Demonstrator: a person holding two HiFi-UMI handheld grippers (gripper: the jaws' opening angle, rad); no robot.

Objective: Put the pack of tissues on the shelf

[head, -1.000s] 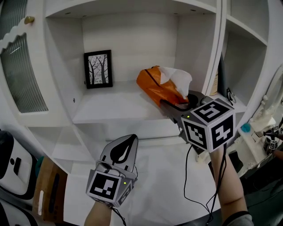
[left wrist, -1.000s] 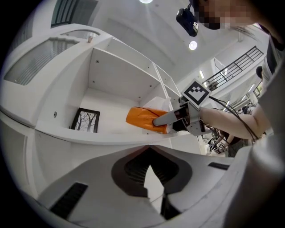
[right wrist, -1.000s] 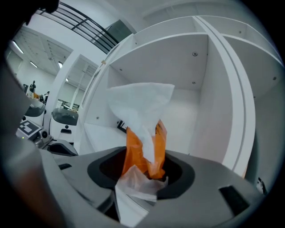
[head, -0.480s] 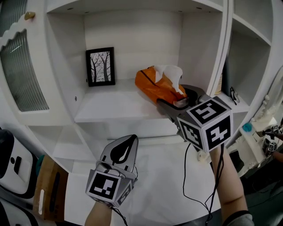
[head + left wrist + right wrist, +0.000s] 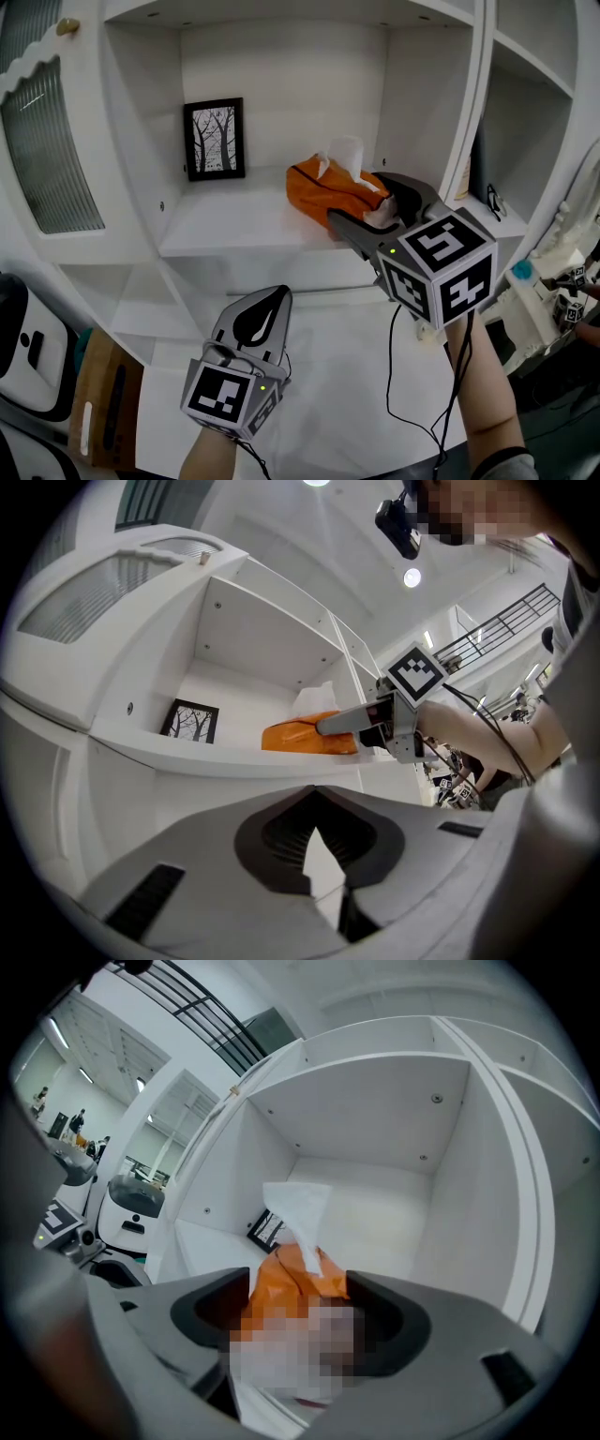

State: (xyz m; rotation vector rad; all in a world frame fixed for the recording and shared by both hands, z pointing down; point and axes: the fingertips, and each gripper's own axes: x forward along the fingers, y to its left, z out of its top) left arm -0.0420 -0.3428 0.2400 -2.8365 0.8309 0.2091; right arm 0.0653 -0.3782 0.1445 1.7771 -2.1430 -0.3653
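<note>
1. White shelf (image 5: pixel 234 230) carries the pack of tissues (image 5: pixel 328 183) at its right end, near the front edge.
2. Right gripper (image 5: pixel 356 199) jaws are opening around the pack; left gripper (image 5: pixel 272 305) jaws are together, empty.
3. Risk: a jaw snagging the wrapper while pulling back could drag the pack off that edge.

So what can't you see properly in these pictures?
- Right gripper view: the near end of the tissue pack, between the right gripper's opening jaws, is under a blurred patch.
- Right gripper view: the picture frame is mostly hidden by the tissue.
- Left gripper view: the shelf edge hides the pack's underside.
- Head view: the dark things in the next compartment are cut off by the divider.
</note>
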